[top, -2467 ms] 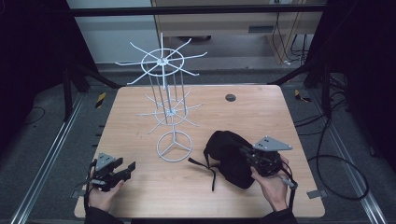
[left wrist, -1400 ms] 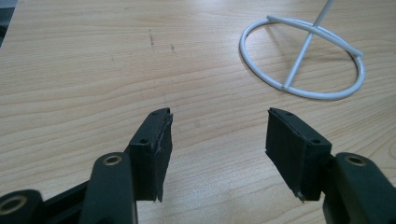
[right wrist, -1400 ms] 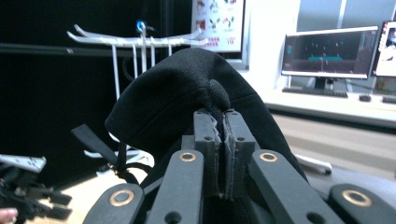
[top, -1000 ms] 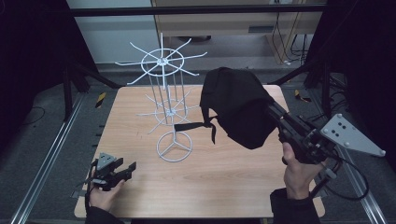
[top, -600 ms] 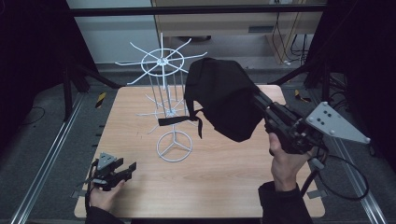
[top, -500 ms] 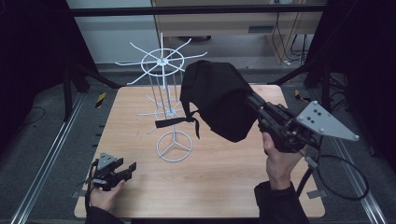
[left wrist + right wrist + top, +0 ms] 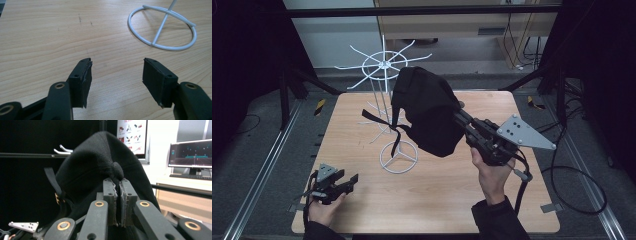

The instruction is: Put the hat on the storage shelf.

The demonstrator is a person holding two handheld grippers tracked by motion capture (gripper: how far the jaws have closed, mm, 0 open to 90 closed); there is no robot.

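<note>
The black cap (image 7: 428, 111) is held aloft beside the white rack (image 7: 384, 95), pinched by the right tool (image 7: 119, 185); the rack's stem is partly hidden. The left tool (image 7: 116, 72) is rested apart on the counter (image 7: 422, 200).

Left gripper (image 7: 116, 72) fingers apart; right gripper (image 7: 117, 187) fingers clamped.

The black cap (image 7: 428, 114) hides the white wire rack's (image 7: 382, 65) right-hand arms and part of its pole. Rack's ring base (image 7: 162, 30) is cut by the picture's top edge.
</note>
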